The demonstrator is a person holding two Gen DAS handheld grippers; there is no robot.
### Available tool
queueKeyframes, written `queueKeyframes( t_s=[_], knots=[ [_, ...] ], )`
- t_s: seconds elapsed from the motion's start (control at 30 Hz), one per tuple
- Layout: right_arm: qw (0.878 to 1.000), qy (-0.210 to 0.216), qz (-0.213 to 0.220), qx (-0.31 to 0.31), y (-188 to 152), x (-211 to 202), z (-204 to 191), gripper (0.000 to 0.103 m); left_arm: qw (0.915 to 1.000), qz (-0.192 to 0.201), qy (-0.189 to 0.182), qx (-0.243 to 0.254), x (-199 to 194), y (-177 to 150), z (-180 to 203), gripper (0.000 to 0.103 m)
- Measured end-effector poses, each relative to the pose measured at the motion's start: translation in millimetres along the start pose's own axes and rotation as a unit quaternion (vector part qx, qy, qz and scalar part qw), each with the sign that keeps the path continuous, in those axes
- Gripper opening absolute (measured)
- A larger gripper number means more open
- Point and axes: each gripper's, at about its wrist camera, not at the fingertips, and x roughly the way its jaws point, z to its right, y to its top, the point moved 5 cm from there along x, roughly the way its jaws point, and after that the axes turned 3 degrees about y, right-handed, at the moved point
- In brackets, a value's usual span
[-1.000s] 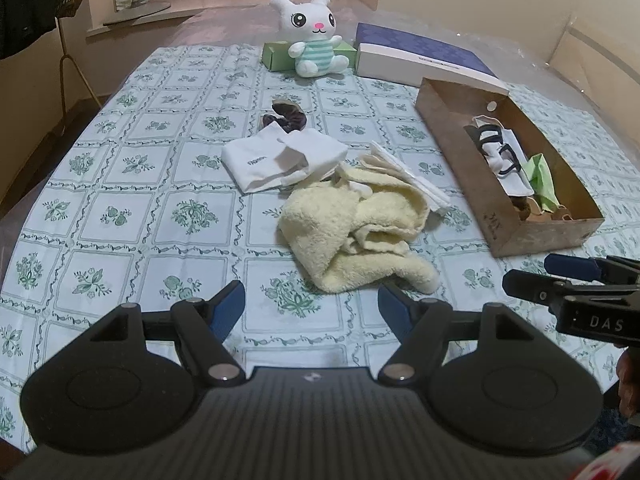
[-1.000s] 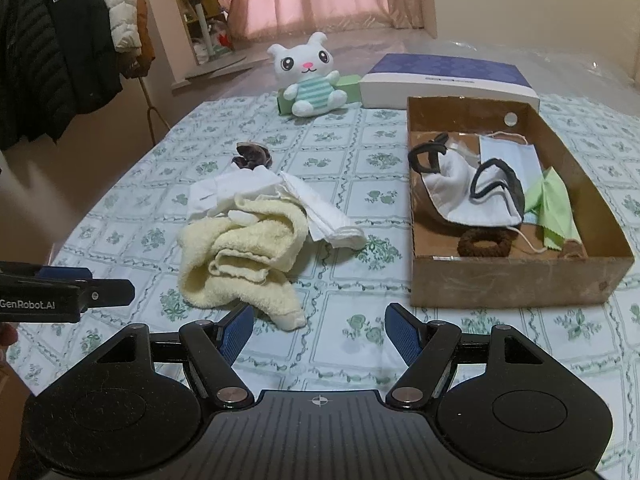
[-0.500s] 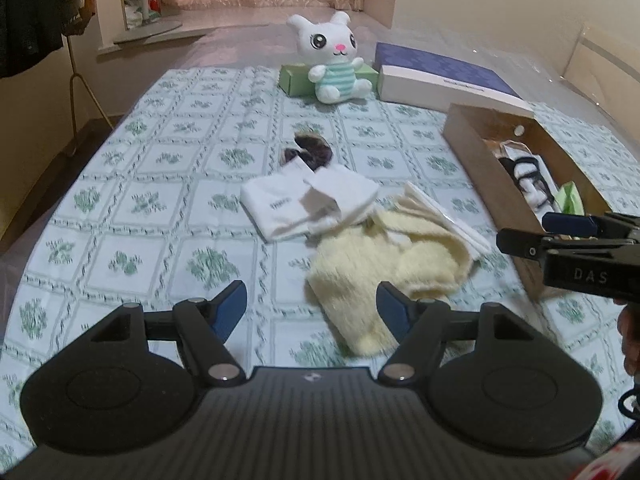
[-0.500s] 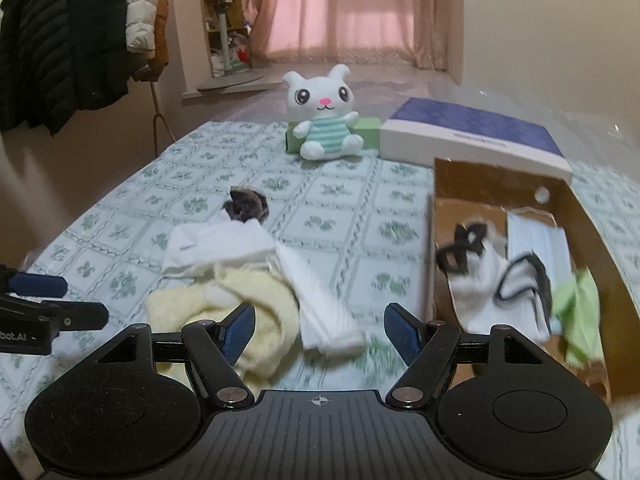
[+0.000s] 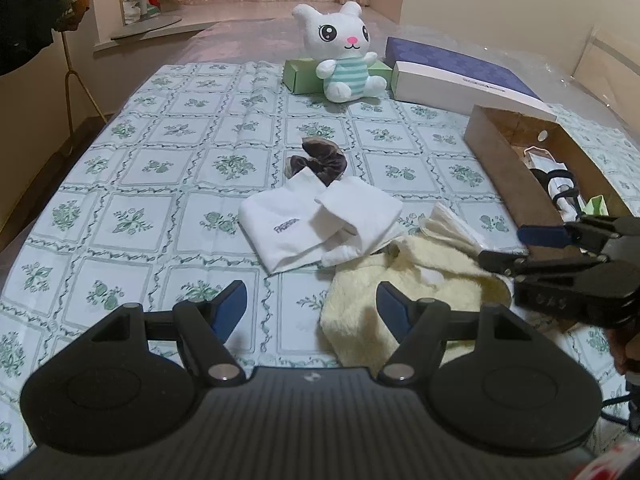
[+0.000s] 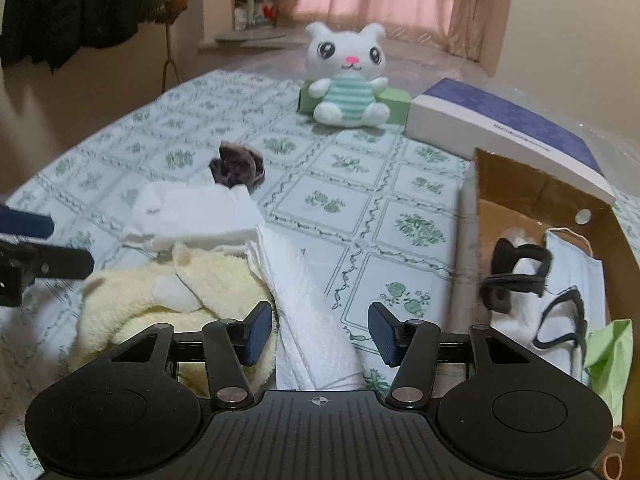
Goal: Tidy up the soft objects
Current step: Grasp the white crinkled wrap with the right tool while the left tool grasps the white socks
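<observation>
Both tools have advanced, spread wide, right tool [image 6: 318, 334] straddling the white cloth [image 6: 308, 320].

Left tool [image 5: 311, 304]: jaws spread wide, nothing between the blue pads [image 5: 231, 307], fingers pointing toward 12 o'clock, held low and level. Right tool [image 6: 319, 333]: jaws likewise parted and empty-handed, aimed at 12 o'clock. In the left wrist view the right tool enters from 3 o'clock, its fingers directed toward 9 o'clock; a sliver of the person's hand [image 5: 628, 350] shows behind it.
</observation>
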Motion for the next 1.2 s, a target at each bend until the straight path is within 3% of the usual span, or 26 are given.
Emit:
queueKeyframes(
  t_s=[0.13, 0.2, 0.33, 0.5, 0.7, 0.87, 1.07, 1.2],
  knots=[
    [1.000, 0.003, -0.011, 0.002, 1, 13, 1, 0.051, 1.0000, 0.006, -0.007, 0.001, 7, 7, 3, 0.069],
    [1.000, 0.010, -0.018, 0.008, 1, 21, 3, 0.029, 0.9999, 0.011, -0.013, 0.001, 10, 11, 5, 0.070],
    [0.999, 0.009, -0.005, 0.037, 8, 20, 12, 0.018, 0.9995, 0.014, -0.027, -0.005, 20, 21, 7, 0.070],
    [0.997, 0.006, 0.017, 0.070, 20, 15, 23, 0.018, 0.9994, 0.021, -0.028, 0.000, 41, 35, 15, 0.071],
    [0.995, 0.008, 0.028, 0.095, 24, 8, 33, 0.018, 0.9988, 0.013, 0.014, 0.045, 76, 40, 24, 0.071],
    [0.994, 0.011, 0.030, 0.106, 23, 7, 38, 0.018, 0.9995, -0.009, 0.030, 0.005, 94, 38, -5, 0.071],
    [0.991, 0.015, 0.030, 0.128, 21, 7, 45, 0.018, 0.9984, -0.037, 0.002, -0.043, 107, 33, -22, 0.072],
    [0.990, 0.015, 0.029, 0.134, 19, 6, 48, 0.018, 0.9984, -0.030, -0.006, -0.048, 108, 33, -16, 0.071]
  ],
)
